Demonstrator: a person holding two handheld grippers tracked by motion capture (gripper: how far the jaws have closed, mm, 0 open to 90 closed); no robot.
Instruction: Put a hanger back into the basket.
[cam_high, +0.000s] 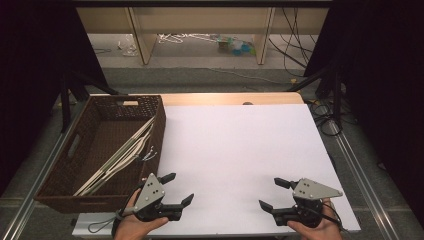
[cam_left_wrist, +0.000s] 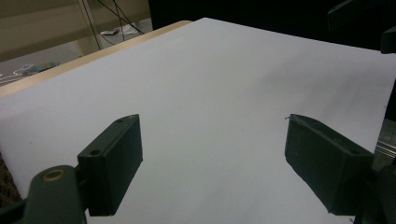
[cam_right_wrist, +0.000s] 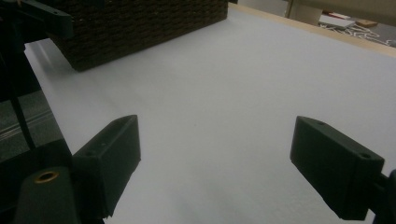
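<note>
Both of my claws are hovering low over the near edge of the white board covering the table (cam_high: 240, 150), and both are standing released, jaws spread wide with nothing between them. Left gripper (cam_high: 176, 189) is sitting by the near left corner, just beside the dark brown woven wicker basket (cam_high: 159, 125); right gripper (cam_high: 274, 193) is sitting toward the near right corner, well apart from it. In each gripper view I am seeing my two black jaws parted over bare white surface.

Pale, cream-coloured clothes hangers (cam_high: 120, 157) are lying slanted inside the basket, which is resting along the left edge of the table, and they are the nearest things to my left claw. I judge that I am at the start of a step, hands empty and waiting. Next move, as I reckon it, is calling for swinging the left claw over the basket's rim, dipping in, and pinching one hanger without snagging its neighbours.

No brand, label or writing is readable anywhere.
</note>
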